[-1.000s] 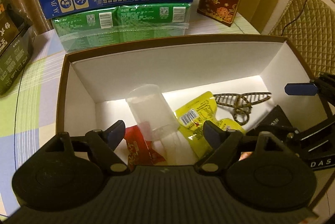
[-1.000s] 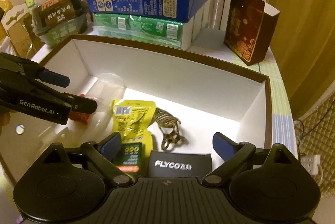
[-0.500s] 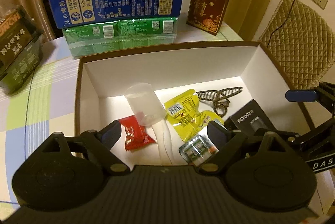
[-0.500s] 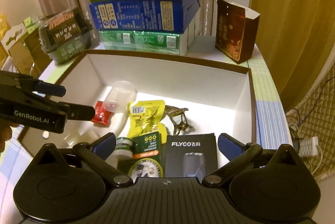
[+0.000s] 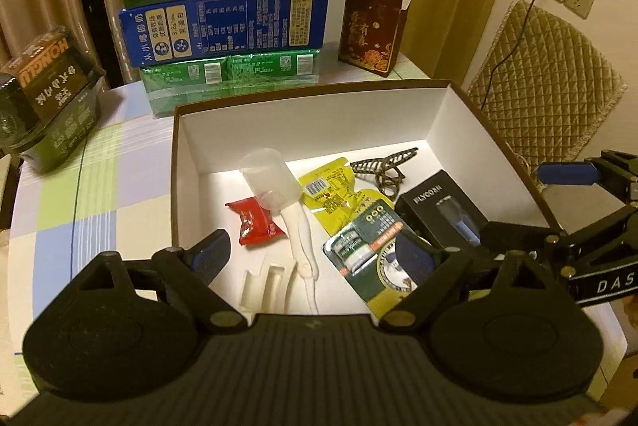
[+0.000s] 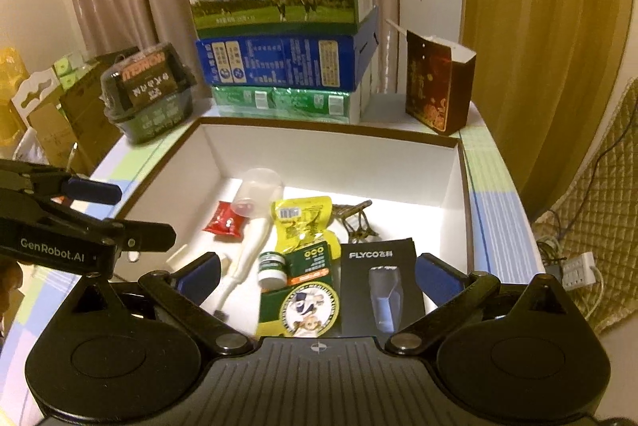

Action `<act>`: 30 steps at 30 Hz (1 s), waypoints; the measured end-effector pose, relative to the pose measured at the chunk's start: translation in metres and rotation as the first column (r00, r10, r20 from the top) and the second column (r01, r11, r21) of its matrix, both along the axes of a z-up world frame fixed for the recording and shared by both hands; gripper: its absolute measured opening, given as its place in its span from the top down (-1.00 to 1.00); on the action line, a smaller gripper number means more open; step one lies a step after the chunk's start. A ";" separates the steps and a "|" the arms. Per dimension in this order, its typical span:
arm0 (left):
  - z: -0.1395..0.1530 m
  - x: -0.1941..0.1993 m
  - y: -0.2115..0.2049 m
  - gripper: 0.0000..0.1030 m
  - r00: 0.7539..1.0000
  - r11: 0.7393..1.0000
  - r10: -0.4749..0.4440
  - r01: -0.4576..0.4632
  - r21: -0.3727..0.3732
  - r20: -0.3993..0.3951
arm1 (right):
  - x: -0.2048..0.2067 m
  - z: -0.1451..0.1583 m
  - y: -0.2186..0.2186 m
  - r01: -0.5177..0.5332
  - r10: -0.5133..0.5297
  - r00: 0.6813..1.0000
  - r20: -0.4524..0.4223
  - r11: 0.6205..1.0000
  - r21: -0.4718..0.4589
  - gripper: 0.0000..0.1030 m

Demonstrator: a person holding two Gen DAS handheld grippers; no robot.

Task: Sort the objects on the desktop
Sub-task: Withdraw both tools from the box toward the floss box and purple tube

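1. Checked-cloth surface [image 5: 99, 155]: carries a stack of milk cartons [image 5: 227, 7] at the back, with an open white box [image 5: 303, 123] in front.
2. Open white box: holds the sorted things, all lying loose on its floor.
3. Black shaver box [image 6: 381, 282]: near right corner; green card pack [image 6: 307, 286] just beside it.
4. Yellow snack pouch [image 6: 301, 218], clear cup [image 5: 269, 175], red sachet [image 5: 255, 222], hair claw [image 5: 384, 169]: mid-floor, close together.
5. Left hand-held gripper [image 5: 315, 252]: jaws wide, just been opening, nothing between them; now pulled back above the box.
6. Right hand-held gripper [image 6: 317, 276]: fully spread, just been opening, empty, likewise drawn back.
7. Judgement: both releases appear complete; sorting looks near its end.
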State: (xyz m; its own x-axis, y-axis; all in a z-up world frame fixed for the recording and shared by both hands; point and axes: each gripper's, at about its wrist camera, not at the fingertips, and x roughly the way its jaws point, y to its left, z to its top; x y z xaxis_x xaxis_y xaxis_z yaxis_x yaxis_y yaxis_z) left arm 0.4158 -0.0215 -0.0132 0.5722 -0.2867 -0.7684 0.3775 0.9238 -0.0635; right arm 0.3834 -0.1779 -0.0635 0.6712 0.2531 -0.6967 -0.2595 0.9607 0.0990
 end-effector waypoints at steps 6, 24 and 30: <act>0.011 -0.027 0.010 -0.70 1.000 1.000 0.005 -0.005 -0.018 0.009 | -0.027 0.009 0.009 -0.001 0.001 1.000 0.022 1.000 -0.003 -0.96; 0.022 -0.109 0.040 -0.71 1.000 0.998 0.009 -0.008 -0.059 0.020 | -0.099 0.009 0.026 -0.013 0.013 1.000 -0.002 1.000 0.014 -0.96; 0.014 -0.131 0.046 -0.75 1.000 0.998 0.013 -0.013 -0.063 -0.003 | -0.115 -0.002 0.030 -0.022 0.023 0.999 -0.038 1.000 0.017 -0.96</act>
State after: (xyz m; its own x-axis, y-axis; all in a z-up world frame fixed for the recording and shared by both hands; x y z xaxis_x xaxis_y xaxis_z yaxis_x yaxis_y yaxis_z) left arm 0.2849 0.0248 0.0013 0.5739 -0.3275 -0.7506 0.3654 0.9227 -0.1231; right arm 0.2680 -0.1477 -0.0651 0.6385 0.2794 -0.7171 -0.2766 0.9528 0.1250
